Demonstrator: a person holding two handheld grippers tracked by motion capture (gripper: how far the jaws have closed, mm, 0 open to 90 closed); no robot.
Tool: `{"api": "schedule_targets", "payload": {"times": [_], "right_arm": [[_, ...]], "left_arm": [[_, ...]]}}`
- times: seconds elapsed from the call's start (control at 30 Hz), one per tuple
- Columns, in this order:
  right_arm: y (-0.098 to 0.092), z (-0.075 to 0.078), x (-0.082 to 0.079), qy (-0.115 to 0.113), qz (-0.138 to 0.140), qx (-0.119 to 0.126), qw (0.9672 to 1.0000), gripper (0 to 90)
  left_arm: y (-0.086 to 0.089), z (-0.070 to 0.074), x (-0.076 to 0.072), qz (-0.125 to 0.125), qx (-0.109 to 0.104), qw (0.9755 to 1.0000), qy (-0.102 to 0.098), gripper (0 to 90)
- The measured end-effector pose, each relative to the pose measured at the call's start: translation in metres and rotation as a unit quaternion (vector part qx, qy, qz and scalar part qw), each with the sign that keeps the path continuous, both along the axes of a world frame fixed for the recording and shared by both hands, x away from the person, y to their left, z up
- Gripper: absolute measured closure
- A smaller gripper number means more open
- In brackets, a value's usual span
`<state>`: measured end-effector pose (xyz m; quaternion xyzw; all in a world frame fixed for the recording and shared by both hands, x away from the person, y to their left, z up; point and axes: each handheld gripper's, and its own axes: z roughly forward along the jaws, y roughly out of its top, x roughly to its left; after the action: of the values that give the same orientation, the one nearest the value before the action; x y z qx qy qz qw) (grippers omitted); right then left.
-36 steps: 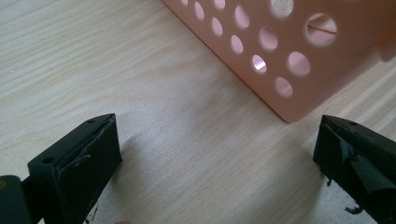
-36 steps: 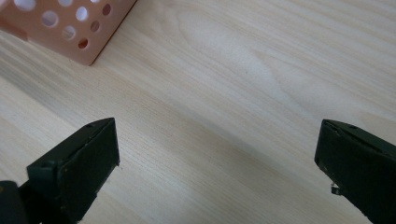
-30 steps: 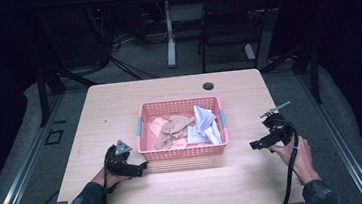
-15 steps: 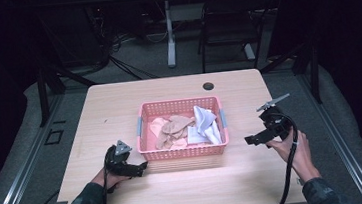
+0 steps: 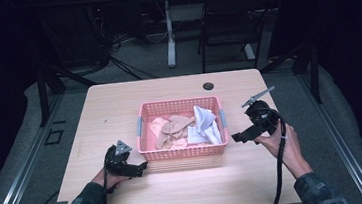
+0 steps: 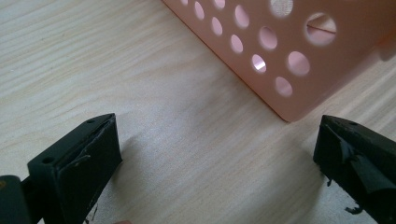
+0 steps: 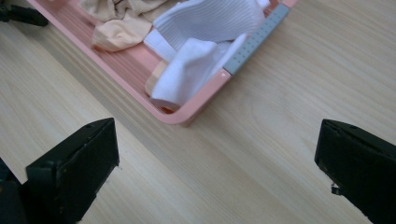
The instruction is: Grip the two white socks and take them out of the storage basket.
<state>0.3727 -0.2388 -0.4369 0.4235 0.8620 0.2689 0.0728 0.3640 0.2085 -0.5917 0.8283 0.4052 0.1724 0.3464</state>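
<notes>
From the high view, a pink basket (image 5: 184, 154) sits in the middle of the wooden table (image 5: 119, 103). Inside it lie tan socks (image 5: 174, 128) and white socks (image 5: 205, 125), with the white ones at the 3 o'clock side. The left gripper (image 5: 137, 169) rests on the table just beside the basket's corner at 8 o'clock, held by the left hand (image 5: 107, 178). The right gripper (image 5: 237, 137) is up off the table at the basket's 3 o'clock side, near its rim, held by the right hand (image 5: 282, 145). A small dark round hole (image 5: 208, 86) is in the table at 12 o'clock from the basket. In the left gripper view, the two black jaws stand wide apart with nothing between them but bare table. The basket's holed wall fills the 1 o'clock part, and its corner hangs near the far jaw. In the right gripper view, the jaws also gape wide and hold nothing. The basket's corner sits at 12 o'clock between them, a little way off, and a white sock lies against that corner, next to the grey handle (image 7: 256, 37). Tan socks lie farther back at 11 o'clock
</notes>
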Motion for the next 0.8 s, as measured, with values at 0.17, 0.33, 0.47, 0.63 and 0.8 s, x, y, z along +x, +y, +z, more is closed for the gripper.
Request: {"api": "schedule_targets", "payload": {"times": [0.17, 0.33, 0.47, 0.63, 0.8], "right_arm": [[0.020, 0.008, 0.005, -0.010, 0.016, -0.002, 0.9998, 0.0], [0.039, 0.011, 0.012, -0.013, 0.034, -0.004, 0.9993, 0.0], [0.055, 0.004, 0.021, -0.002, 0.047, -0.006, 0.9989, 0.0], [0.068, -0.006, 0.030, 0.010, 0.055, -0.003, 0.9985, 2.8], [0.075, -0.019, 0.039, 0.032, 0.060, 0.005, 0.9976, 17.3]], "left_arm": [[0.000, 0.000, 0.000, 0.000, 0.000, 1.0000, 0.000, 0.4], [0.000, 0.000, 0.000, 0.000, 0.000, 1.0000, 0.000, 0.4], [0.000, 0.000, 0.000, -0.001, 0.001, 1.0000, 0.000, 0.5], [0.000, 0.000, 0.000, 0.000, 0.000, 1.0000, 0.000, 0.4], [0.000, 0.000, 0.000, 0.000, 0.000, 1.0000, 0.000, 0.5]]}}
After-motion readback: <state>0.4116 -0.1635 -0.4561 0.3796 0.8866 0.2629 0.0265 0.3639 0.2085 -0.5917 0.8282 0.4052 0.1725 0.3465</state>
